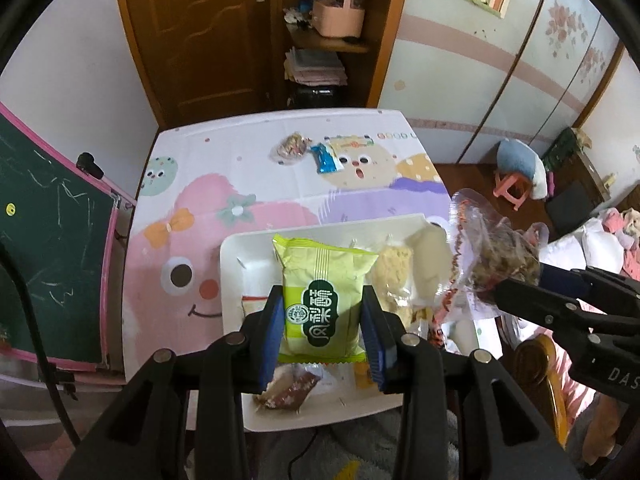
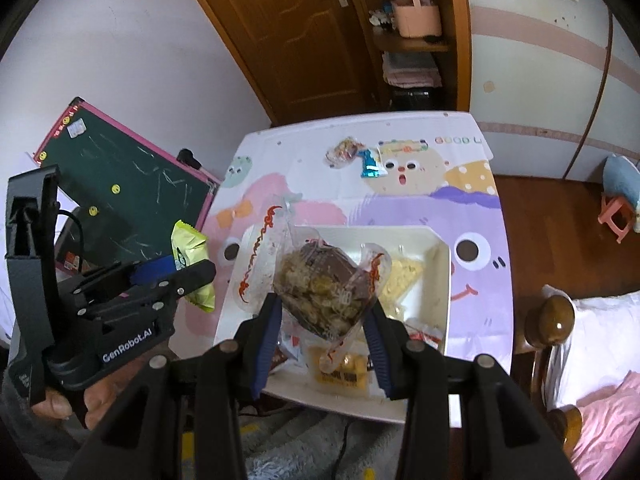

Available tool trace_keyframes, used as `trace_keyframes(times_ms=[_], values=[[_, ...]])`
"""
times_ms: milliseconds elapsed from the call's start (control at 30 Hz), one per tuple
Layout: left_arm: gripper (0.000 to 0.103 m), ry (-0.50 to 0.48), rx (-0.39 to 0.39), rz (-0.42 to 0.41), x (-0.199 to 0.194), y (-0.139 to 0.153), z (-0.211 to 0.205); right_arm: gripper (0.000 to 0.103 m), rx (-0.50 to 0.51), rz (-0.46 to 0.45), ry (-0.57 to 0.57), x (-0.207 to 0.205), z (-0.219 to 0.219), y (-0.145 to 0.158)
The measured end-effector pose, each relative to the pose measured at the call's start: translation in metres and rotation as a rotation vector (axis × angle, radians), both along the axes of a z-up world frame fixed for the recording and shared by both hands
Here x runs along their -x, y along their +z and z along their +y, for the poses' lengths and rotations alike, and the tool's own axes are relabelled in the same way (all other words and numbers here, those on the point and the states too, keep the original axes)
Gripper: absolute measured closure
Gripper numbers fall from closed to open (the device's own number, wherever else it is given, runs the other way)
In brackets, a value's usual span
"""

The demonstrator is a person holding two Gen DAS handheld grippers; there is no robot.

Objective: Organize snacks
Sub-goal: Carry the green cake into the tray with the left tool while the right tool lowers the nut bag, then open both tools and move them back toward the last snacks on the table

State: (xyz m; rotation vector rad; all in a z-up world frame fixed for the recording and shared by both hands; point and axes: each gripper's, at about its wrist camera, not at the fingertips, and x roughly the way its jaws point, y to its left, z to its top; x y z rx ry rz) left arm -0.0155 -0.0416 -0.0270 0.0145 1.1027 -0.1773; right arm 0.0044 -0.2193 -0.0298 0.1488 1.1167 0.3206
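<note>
My left gripper is shut on a green snack packet, its blue pads pressing both sides. It hangs above the white tray on the cartoon-print table. My right gripper is shut on a clear bag of brown snacks, also above the tray. In the left wrist view this bag hangs at the right in the right gripper. The right wrist view shows the left gripper with the green packet at the left. Several snacks lie in the tray.
A candy bag, a blue packet and a pale packet lie at the table's far side. A green chalkboard leans at the left. A wooden bedpost and a bed stand at the right.
</note>
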Motion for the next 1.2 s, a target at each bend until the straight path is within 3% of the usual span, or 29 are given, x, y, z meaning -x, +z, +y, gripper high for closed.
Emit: trace_keyframes(times_ms=[400, 467, 500, 533, 733, 1200], values=[[0.067, -0.003, -0.028, 0.018, 0.003, -0.003, -0.002, 0.059, 0.004, 0.063, -0.012, -0.002, 0.002, -0.011], [0.052, -0.003, -0.032, 0.017, 0.003, -0.003, -0.002, 0.054, 0.004, 0.076, -0.024, -0.004, 0.000, -0.013], [0.035, 0.002, -0.031, 0.012, 0.002, -0.003, -0.001, 0.046, 0.011, 0.087, -0.032, -0.006, 0.000, -0.015], [0.025, 0.007, -0.029, 0.004, 0.003, -0.002, 0.000, 0.043, 0.018, 0.098, -0.041, -0.007, -0.001, -0.018], [0.024, 0.024, -0.027, -0.012, 0.004, 0.001, 0.004, 0.042, 0.016, 0.131, -0.029, -0.005, 0.001, -0.024], [0.024, 0.002, -0.030, -0.043, 0.012, 0.009, 0.001, 0.042, 0.028, 0.106, -0.002, 0.004, 0.009, -0.012]])
